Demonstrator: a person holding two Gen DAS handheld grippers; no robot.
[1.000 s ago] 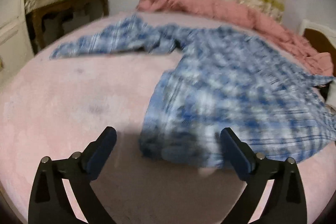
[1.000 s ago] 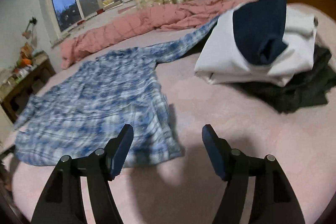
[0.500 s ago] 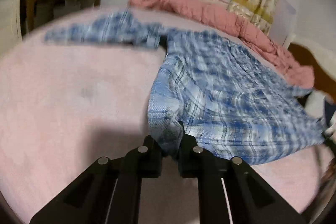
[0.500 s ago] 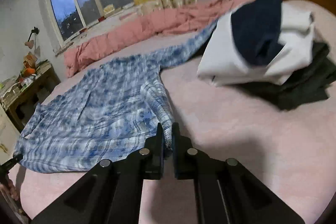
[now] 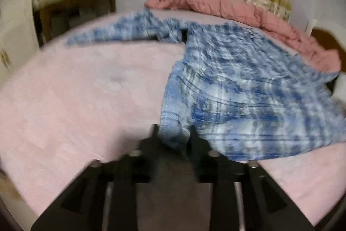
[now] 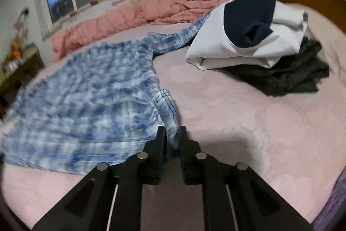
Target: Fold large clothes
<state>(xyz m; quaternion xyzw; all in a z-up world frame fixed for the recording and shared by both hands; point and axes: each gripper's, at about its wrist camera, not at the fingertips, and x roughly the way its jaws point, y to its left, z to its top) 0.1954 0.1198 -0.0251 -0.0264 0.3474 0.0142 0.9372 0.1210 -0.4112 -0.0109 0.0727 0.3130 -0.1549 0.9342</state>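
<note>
Both grippers, wide apart a second ago, now pinch the hem corners of the blue plaid shirt (image 5: 237,83) spread on the pink bed (image 5: 82,101): left gripper (image 5: 173,135) and right gripper (image 6: 172,135) each hold bunched fabric between jaws that are easing open. Only the right wrist view shows the folded white and navy garment (image 6: 248,40) on dark clothes (image 6: 292,75).

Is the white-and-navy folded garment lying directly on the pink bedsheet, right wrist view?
No, the white-and-navy folded garment rests on a dark grey garment, which lies on the pink bedsheet.
</note>
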